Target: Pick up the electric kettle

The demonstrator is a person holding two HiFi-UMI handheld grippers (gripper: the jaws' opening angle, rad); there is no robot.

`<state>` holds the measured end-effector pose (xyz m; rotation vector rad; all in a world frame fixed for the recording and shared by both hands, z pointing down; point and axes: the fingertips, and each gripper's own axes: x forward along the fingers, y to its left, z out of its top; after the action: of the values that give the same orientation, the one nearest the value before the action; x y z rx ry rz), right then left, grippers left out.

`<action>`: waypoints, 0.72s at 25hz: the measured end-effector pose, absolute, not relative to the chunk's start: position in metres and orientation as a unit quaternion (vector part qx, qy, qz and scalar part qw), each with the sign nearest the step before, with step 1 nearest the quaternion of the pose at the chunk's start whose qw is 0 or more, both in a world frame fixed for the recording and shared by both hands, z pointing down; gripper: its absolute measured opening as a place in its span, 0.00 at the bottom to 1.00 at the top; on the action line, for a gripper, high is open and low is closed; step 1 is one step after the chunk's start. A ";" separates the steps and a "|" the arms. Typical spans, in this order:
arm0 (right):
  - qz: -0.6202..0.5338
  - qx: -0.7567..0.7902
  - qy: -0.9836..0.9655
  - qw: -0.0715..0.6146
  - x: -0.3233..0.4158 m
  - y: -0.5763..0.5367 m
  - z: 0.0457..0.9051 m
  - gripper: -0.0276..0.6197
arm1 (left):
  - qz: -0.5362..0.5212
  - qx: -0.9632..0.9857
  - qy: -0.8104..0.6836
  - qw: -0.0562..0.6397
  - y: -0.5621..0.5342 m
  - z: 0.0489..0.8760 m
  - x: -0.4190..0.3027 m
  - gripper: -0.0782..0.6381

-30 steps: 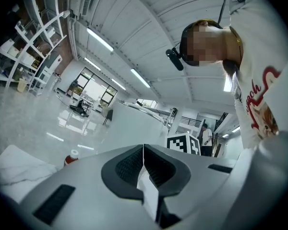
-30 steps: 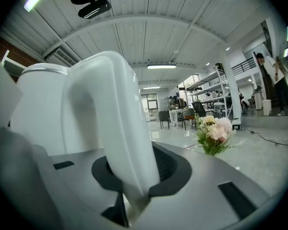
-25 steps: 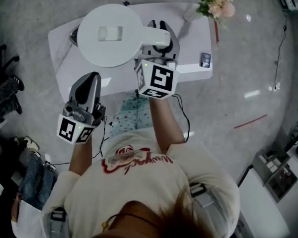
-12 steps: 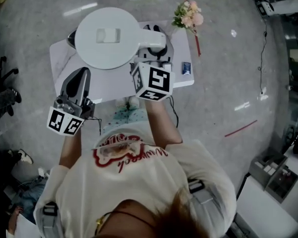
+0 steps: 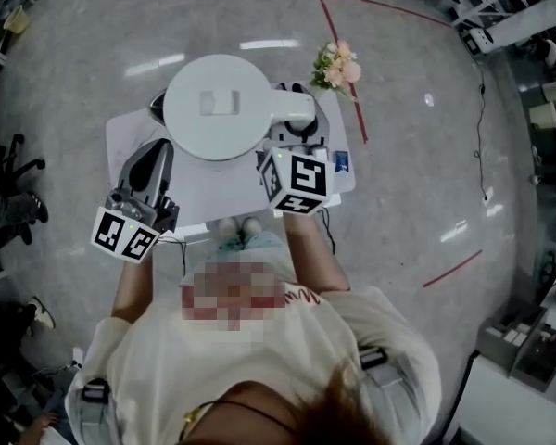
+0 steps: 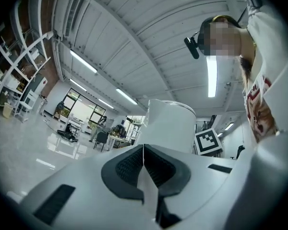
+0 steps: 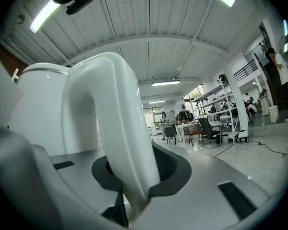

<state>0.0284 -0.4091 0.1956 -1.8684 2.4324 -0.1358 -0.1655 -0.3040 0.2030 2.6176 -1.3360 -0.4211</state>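
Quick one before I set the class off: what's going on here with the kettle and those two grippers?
A person is holding a gripper in each hand. The right gripper is clamped on the handle of the white kettle, which looks lifted clear of the small white table below. The left gripper is shut and empty, held just beside the kettle without touching it. Flowers stand at the table's far corner.

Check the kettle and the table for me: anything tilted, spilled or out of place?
Nothing stands out. The electric kettle hangs upright with its handle clamped in the right tool. The left tool is shut and empty beside it. The table below shows no spill, and the flowers stand at its far corner.
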 end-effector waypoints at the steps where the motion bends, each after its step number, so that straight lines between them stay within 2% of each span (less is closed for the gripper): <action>1: -0.042 -0.609 0.791 0.039 0.031 -0.407 0.190 0.17 | -0.145 0.877 -0.450 0.084 -0.303 0.199 -0.167 0.13; 18: -0.012 -0.611 0.790 0.040 0.081 -0.336 0.163 0.17 | -0.154 0.869 -0.469 0.015 -0.234 0.140 -0.128 0.13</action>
<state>0.0814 -0.3358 0.1627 -1.8731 2.4211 -0.0382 -0.1282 -0.2344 0.1403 2.7053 -1.4609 -0.4783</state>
